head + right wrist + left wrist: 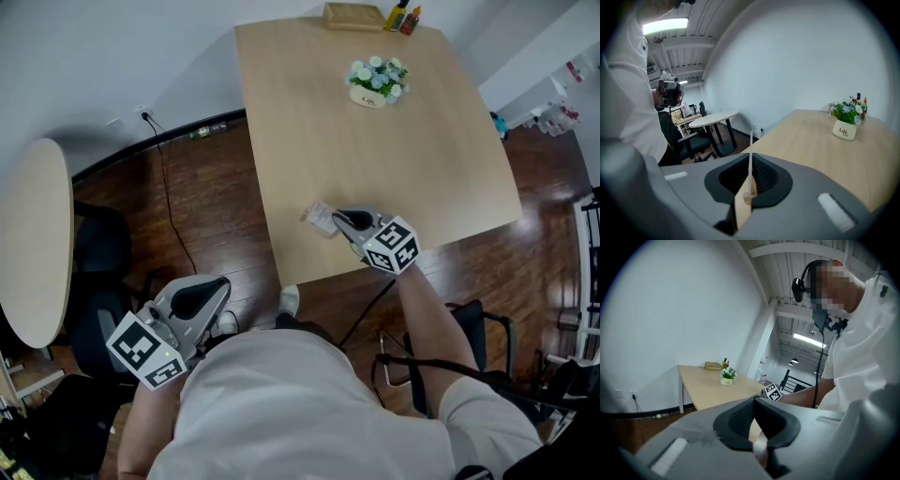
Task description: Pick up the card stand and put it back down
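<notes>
Two things to get right on this one. Your right gripper (339, 222) has its jaws pinched on the card stand (319, 217), low on the wooden foot, with the thin panel sticking straight up between the pads. It's over the near left part of the light wooden table (394, 169). I can't tell whether the foot is touching the tabletop or just off it.

My guess is you're somewhere between the lift and the set-down, so keep your wrist level. The panel is upright now, and any roll would land it on an edge and tip it. Come down straight, let the foot sit flat, then let go.

You're close to the table's front edge, so don't drift toward yourself. The little flower pot (375, 82) is well apart at the far end, no worry. Your left gripper (208, 292) hangs low by your hip, off the table, jaws together on nothing. Leave it there.
</notes>
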A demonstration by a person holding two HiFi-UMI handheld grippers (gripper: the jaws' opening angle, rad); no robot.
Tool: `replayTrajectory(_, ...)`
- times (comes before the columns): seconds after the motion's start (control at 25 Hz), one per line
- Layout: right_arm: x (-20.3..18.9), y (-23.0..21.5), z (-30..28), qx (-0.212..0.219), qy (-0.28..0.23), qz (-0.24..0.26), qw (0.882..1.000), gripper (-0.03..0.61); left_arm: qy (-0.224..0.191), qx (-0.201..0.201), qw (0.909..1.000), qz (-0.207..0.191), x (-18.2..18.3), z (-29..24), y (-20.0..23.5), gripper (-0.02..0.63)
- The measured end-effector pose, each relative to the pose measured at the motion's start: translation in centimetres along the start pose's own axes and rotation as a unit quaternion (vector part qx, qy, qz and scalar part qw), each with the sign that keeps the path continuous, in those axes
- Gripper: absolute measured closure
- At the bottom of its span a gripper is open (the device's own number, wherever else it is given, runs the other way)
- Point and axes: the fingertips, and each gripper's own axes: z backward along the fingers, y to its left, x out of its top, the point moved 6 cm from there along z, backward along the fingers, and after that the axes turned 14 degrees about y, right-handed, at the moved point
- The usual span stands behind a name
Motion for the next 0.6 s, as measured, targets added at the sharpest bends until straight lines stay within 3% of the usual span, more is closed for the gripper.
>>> replayTrajectory(0.6,1.6,0.3,1.9,-0.008,-0.013,0.004,1.000,0.558,-0.006,-0.004,0.9999,-0.008,-0.6,0.8,-0.1,0.612)
